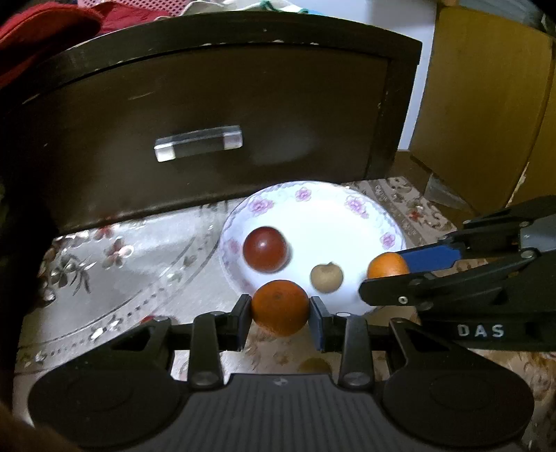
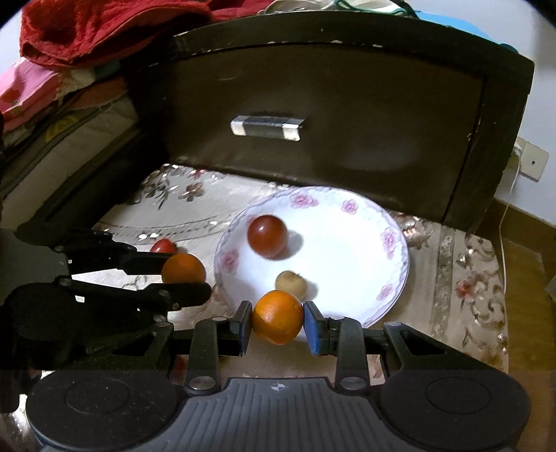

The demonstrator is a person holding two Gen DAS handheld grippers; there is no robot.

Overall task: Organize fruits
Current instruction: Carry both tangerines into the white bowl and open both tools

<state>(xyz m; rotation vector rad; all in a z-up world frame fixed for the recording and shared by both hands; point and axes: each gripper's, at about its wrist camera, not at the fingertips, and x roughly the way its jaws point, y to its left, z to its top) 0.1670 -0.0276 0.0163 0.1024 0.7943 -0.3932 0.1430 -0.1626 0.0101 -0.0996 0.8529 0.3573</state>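
Note:
A white floral plate (image 1: 354,212) (image 2: 365,215) holds a dark red tomato (image 1: 266,248) (image 2: 267,235) and a small tan fruit (image 1: 326,277) (image 2: 290,281). My left gripper (image 1: 280,309) is shut on an orange (image 1: 279,306) at the plate's near left rim; it also shows in the right wrist view (image 2: 183,269). My right gripper (image 2: 277,321) is shut on a second orange (image 2: 277,316) at the plate's near rim; that orange shows in the left wrist view (image 1: 387,266). A small red tomato (image 2: 163,246) lies on the cloth left of the plate.
A dark drawer front (image 1: 208,114) (image 2: 330,114) with a metal handle (image 1: 198,142) (image 2: 266,127) stands right behind the plate. A floral cloth (image 1: 121,271) (image 2: 469,285) covers the surface. A yellow-brown cabinet (image 1: 486,104) is to the right, red fabric (image 2: 87,27) at back left.

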